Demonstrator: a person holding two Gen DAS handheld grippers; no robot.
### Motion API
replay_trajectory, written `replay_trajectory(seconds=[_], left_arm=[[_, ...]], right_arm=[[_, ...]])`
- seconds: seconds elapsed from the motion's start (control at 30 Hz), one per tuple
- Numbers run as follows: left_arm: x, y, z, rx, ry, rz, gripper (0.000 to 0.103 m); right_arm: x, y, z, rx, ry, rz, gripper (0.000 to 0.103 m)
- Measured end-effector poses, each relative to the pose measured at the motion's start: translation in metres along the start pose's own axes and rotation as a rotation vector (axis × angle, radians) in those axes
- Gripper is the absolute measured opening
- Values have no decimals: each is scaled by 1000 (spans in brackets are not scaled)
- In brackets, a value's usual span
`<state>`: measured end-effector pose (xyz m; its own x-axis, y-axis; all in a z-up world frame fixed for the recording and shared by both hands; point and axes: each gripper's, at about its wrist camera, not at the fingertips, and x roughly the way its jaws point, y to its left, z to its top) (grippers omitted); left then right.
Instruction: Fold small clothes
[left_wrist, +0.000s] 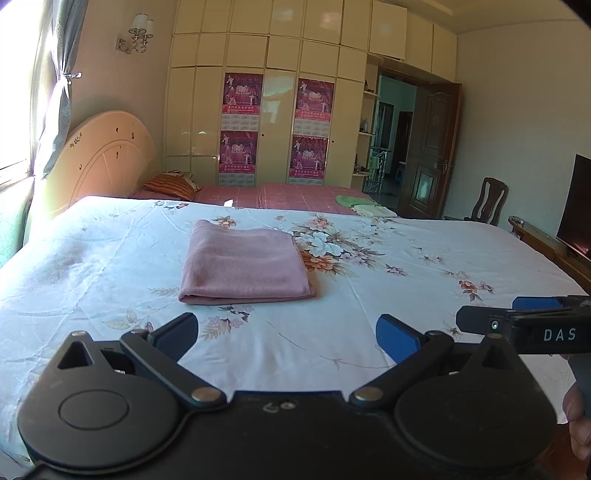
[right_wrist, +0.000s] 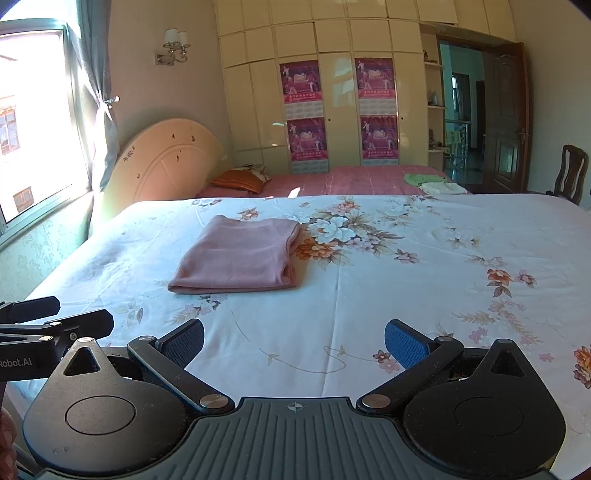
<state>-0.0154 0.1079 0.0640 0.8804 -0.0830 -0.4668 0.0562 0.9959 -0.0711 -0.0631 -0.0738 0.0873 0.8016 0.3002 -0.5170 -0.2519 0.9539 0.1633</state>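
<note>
A pink garment (left_wrist: 245, 263) lies folded into a neat rectangle on the floral bedsheet (left_wrist: 406, 295); it also shows in the right wrist view (right_wrist: 240, 254). My left gripper (left_wrist: 288, 338) is open and empty, held above the sheet a little short of the garment. My right gripper (right_wrist: 293, 341) is open and empty too, level with the left one and to its right. Each gripper's side shows in the other's view: the right one (left_wrist: 524, 326) and the left one (right_wrist: 55, 325).
A second bed with a red cover (left_wrist: 295, 195) stands behind, with a striped pillow (left_wrist: 171, 184) and a green and a white folded cloth (left_wrist: 364, 205). A wardrobe (left_wrist: 266, 110), open door (left_wrist: 430, 147), chair (left_wrist: 487, 201) and TV (left_wrist: 576, 206) line the room.
</note>
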Motion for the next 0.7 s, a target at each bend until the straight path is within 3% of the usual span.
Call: replay_trajectory(seconds=[0.7], left_arm=[[1,-1,3,-11,2,-9,103]], right_arm=[[1,-9,-1,-4,-1,-5,103]])
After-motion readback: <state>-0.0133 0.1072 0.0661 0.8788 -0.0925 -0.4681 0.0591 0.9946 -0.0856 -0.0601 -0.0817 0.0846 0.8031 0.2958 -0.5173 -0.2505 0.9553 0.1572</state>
